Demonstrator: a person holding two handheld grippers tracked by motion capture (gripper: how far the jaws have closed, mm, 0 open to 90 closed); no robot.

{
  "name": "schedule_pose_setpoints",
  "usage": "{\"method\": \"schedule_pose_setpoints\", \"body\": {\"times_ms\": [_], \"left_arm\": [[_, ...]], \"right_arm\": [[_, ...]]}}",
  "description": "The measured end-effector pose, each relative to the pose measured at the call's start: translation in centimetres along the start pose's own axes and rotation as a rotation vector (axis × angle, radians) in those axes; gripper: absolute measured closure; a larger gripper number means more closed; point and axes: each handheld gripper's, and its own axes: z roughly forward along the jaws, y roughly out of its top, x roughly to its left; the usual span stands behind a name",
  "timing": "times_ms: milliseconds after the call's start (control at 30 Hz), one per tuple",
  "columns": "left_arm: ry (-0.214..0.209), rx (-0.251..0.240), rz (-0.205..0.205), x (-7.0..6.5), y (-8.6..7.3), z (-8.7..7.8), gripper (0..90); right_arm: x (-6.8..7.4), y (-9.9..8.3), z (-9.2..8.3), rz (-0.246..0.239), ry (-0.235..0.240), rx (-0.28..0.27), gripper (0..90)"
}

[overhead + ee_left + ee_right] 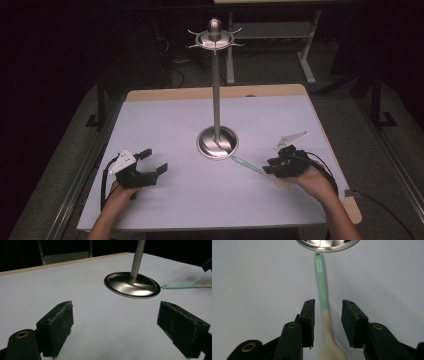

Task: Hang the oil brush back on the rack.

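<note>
While the left tool (150,161) waits wide open, the right tool (327,322) straddles the spoon (322,282) — unclosed, jaws flanking its handle lengthwise.

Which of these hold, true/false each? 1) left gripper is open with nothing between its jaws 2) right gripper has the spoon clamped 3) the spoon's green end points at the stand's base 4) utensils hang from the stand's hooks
1) The left gripper is open, nothing between its jaws. True.
2) The right gripper has the spoon clamped. False: the jaws straddle the handle with gaps on both sides, so it is open.
3) The spoon's green end points at the stand's base. True: its tip with the hole lies right by the round metal rim.
4) Utensils hang from the hooks at the top of the stand. False: the hooks are bare.
</note>
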Motion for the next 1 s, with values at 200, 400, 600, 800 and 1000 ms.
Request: {"method": "schedule_pose_setpoints", "body": {"times_ms": [200,400,600,800,1000], "left_arm": [[0.001,0.003,0.009,0.0,0.0,0.0,13.0],[0.000,-0.002,0.005,-0.1,0.0,0.0,13.0],[0.001,-0.003,0.005,0.0,0.0,0.0,13.0],[0.000,-0.001,0.012,-0.1,0.0,0.0,13.0],[0.000,-0.002,0.009,0.0,0.0,0.0,13.0]], "right_arm": [[0.0,1.9,0.6,-0.051,0.004,0.066,62.6],[0.2,3.8,1.5,-0.094,0.018,0.140,62.9],[0.4,5.2,2.3,-0.133,0.026,0.180,63.3],[0.8,6.7,3.6,-0.179,0.013,0.259,62.4],[0.7,7.5,5.4,-0.187,0.010,0.343,64.4]]}}
